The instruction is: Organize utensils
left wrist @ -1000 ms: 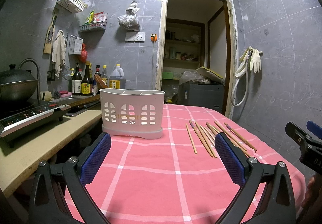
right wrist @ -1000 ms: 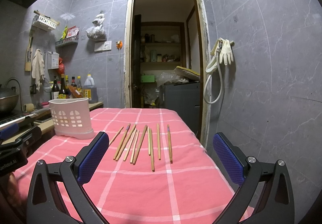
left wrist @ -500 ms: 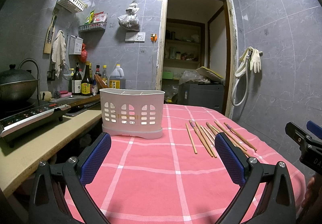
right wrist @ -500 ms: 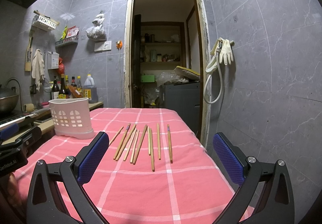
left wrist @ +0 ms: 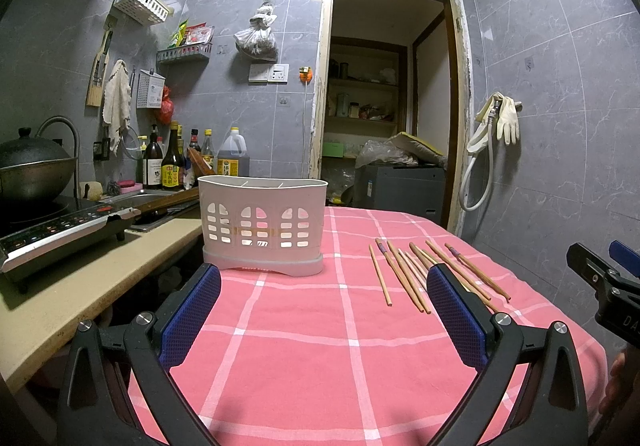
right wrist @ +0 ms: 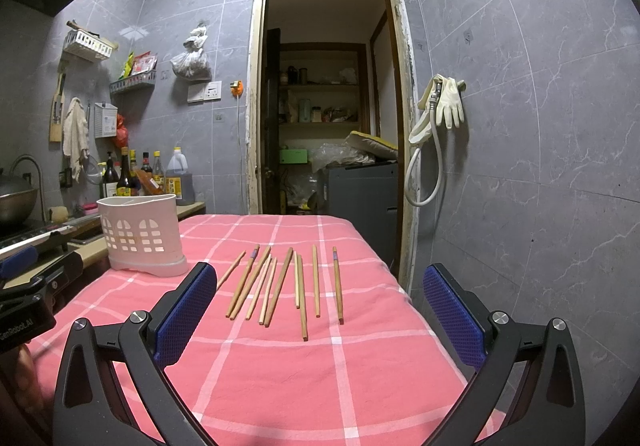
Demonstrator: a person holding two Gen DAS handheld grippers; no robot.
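Several wooden chopsticks (right wrist: pixel 280 286) lie side by side on the pink checked tablecloth (right wrist: pixel 304 374), ahead of my right gripper (right wrist: pixel 320 310). They also show in the left wrist view (left wrist: pixel 424 272), to the right. A white slotted utensil holder (left wrist: pixel 262 224) stands upright on the cloth ahead of my left gripper (left wrist: pixel 324 310); it also shows in the right wrist view (right wrist: pixel 140 236) at the left. Both grippers are open and empty, held above the near part of the table. The right gripper's tip (left wrist: pixel 600 274) shows at the left view's right edge.
A beige counter (left wrist: pixel 80 278) runs along the left with an induction cooker (left wrist: pixel 60 234), a wok (left wrist: pixel 32 169) and several bottles (left wrist: pixel 172 165). An open doorway (right wrist: pixel 328 105) lies behind the table. A tiled wall with a hose and gloves (right wrist: pixel 440 113) bounds the right.
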